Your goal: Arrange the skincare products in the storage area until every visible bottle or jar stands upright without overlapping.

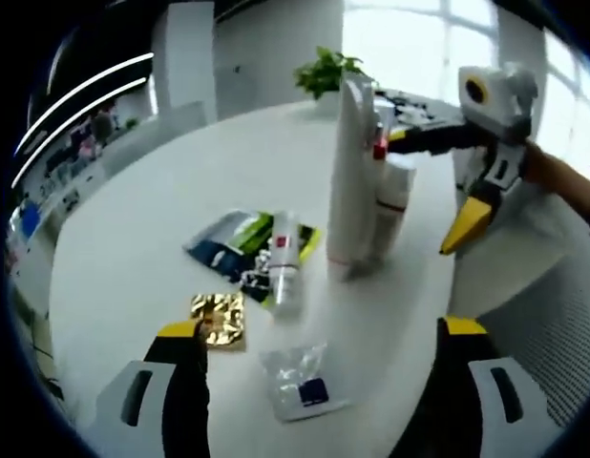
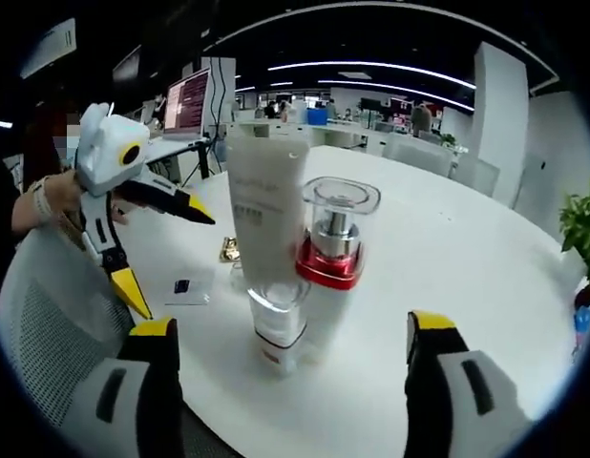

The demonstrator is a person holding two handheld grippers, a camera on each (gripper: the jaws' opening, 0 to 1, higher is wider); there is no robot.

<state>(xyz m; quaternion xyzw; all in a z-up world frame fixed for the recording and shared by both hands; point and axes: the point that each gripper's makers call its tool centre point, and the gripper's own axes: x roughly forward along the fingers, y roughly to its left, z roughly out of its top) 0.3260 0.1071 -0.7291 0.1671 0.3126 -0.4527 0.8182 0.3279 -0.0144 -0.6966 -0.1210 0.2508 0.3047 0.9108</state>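
On the round white table (image 1: 133,239) two skincare products stand upright side by side: a tall white tube (image 1: 352,172) resting on its clear cap, and just beside it a pump bottle (image 2: 335,250) with a red collar and a clear cap. In the right gripper view the two overlap, so I cannot tell whether they touch. A smaller white bottle (image 1: 284,264) with red print lies on its side, resting partly on a dark and green sachet (image 1: 233,240). Near it lie a gold foil packet (image 1: 219,318) and a clear packet (image 1: 300,384) with a dark square. The left gripper (image 1: 319,334) hangs over the table edge, jaws spread wide, nothing between them. The right gripper (image 2: 287,334) faces the two standing products, jaws likewise wide apart and empty. A green plant (image 1: 326,69) stands at the far side of the table.
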